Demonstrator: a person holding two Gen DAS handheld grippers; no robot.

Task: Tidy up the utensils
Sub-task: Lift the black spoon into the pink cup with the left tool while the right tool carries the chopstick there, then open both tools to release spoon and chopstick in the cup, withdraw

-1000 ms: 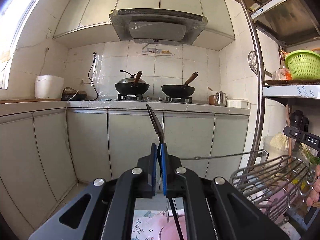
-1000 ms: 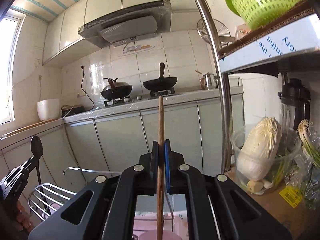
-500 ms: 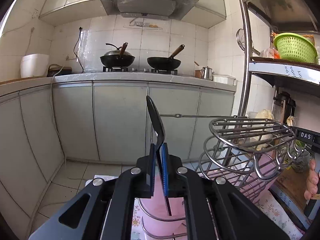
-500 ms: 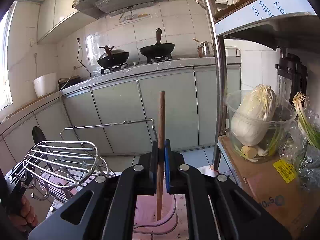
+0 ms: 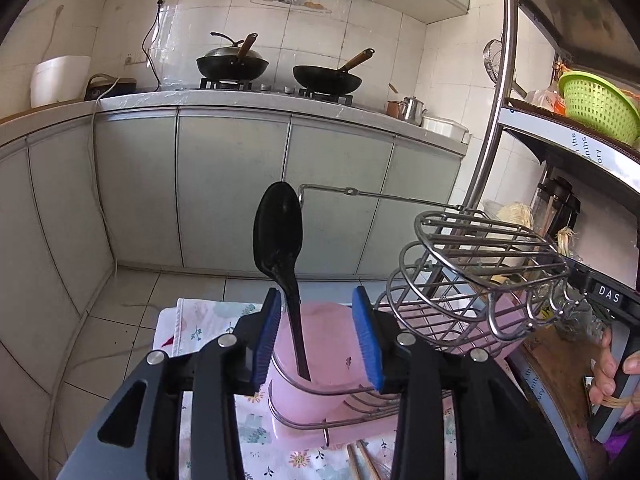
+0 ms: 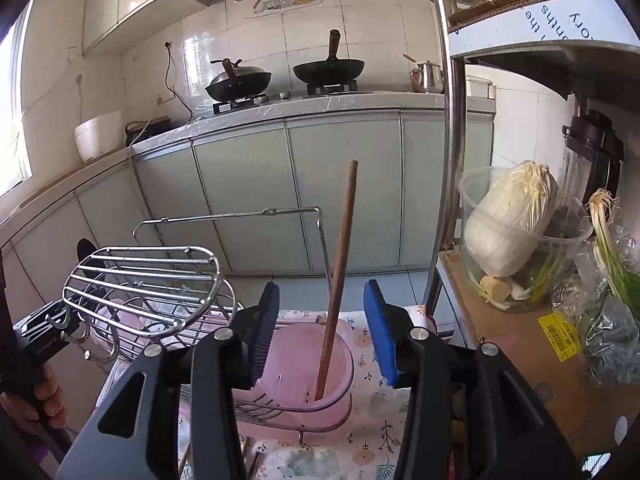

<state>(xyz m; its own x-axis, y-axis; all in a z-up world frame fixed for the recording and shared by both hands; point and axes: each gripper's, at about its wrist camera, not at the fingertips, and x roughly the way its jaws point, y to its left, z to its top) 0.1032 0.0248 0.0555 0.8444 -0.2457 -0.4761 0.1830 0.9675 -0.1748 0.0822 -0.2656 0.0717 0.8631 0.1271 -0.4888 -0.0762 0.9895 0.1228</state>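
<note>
The left gripper (image 5: 320,336) has just been opening its jaws; they stand apart, and the black spoon (image 5: 279,236) stands between them with its handle down in the pink cup (image 5: 324,344), leaning near the left pad, apparently released. The right gripper (image 6: 322,332) has likewise just been opening, and the wooden stick (image 6: 340,264), probably a chopstick, leans in the pink holder (image 6: 304,364) between the pads, touching neither. Both pieces look light, stiff and narrow; the spoon's glossy handle may slip, so grip it mid-handle. More chopsticks (image 5: 362,462) lie on the floral cloth (image 5: 192,328) covering the surface, best pinched near the thick end.
</note>
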